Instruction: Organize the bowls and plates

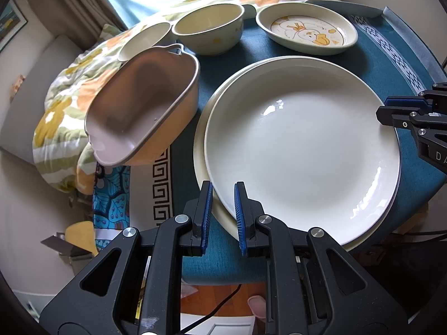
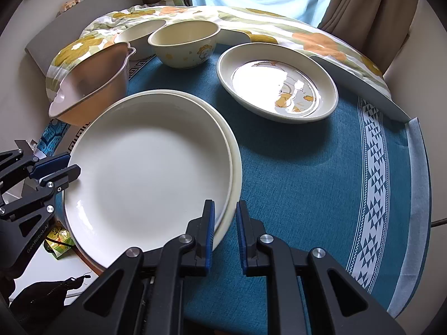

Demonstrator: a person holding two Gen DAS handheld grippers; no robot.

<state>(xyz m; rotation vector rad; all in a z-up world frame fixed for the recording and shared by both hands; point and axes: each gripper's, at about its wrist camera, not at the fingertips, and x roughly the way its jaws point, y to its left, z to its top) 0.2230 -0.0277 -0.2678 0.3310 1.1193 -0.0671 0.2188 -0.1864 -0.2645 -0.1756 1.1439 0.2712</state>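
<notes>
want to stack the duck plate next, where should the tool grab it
Grip the duck plate by its raised rim, one finger inside and one outside. The near rim facing the right tool is the best side: bare blue cloth lies in front of it, while the quilt crowds the far edge. It is shallow and lies flat, so come in low.

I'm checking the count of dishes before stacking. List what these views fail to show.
- Lower plate: the top plate covers all but its rim, both views.
- Far bowl: half hidden behind the duck bowl and tan dish.
- Oval dish: glare washes out its picture, right view.
- Tan dish: overhangs the table edge; its support is unseen.
</notes>
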